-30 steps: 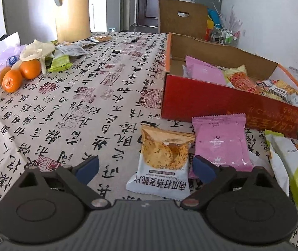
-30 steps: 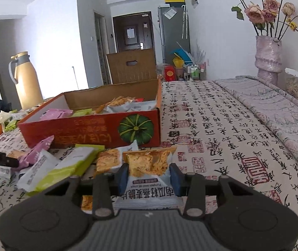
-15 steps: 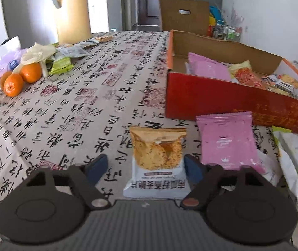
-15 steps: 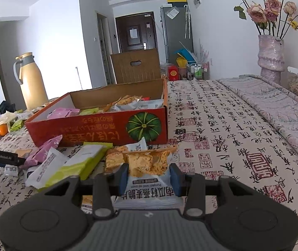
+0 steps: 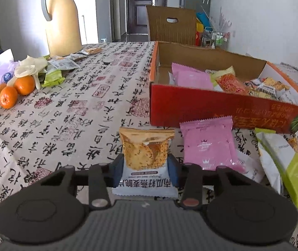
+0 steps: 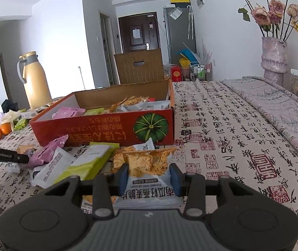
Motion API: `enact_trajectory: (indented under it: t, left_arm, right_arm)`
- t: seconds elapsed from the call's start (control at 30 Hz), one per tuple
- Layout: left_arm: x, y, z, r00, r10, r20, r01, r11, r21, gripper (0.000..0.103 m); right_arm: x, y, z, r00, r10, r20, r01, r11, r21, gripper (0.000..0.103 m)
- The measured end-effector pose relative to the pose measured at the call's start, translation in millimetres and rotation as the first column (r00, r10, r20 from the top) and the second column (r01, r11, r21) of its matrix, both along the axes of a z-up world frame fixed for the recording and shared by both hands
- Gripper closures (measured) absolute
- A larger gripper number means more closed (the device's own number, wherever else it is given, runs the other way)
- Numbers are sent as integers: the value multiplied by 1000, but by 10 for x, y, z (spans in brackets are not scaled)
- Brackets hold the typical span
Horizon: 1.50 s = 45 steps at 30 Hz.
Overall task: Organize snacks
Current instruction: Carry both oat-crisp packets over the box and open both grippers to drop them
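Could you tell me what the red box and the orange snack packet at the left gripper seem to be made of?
Red box: apparently corrugated cardboard, with brown unprinted inner walls and a matte red printed outside. Orange snack packet: probably thin plastic film, glossy and crinkled, with a crimped top seal.

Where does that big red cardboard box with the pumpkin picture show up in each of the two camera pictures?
Left wrist view: the red box fills the right half, past the table's middle, its pumpkin picture at the far right edge.
Right wrist view: the red box sits left of centre, pumpkin picture on the right end of its front wall.
Shared landmark: the tan thermos jug stands beyond the box at upper left in both.
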<state>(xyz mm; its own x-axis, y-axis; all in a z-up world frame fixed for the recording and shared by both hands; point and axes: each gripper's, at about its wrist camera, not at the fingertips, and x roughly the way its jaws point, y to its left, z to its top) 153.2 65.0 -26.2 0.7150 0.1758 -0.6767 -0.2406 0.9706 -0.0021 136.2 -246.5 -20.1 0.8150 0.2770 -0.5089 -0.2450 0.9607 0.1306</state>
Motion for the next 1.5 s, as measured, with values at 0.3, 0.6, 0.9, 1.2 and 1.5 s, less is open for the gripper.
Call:
enact_trajectory:
  t: [0.3, 0.6, 0.9, 1.2, 1.5]
  left_arm:
    - [-22, -43, 298, 997, -18, 80, 18, 1000, 2, 60]
    - [117, -178, 648, 981, -64, 182, 64, 998, 8, 60]
    - [422, -323, 890, 964, -95, 248, 94, 995, 17, 60]
    - [873, -345, 893, 966, -88, 243, 88, 996, 13, 60]
    - [1210, -292, 715, 971, -42, 237, 41, 999, 9, 60]
  right_arm:
    - [75, 90, 153, 999, 15, 38, -15, 1000, 3, 63]
    - [300, 273, 394, 993, 36, 113, -36, 999, 0, 63]
    - [635, 577, 628, 979, 73, 190, -69, 997, -24, 63]
    - [1157, 856, 725, 977, 87, 195, -80, 996, -40, 63]
    - [1523, 1020, 512, 984, 79, 159, -72, 996, -46, 63]
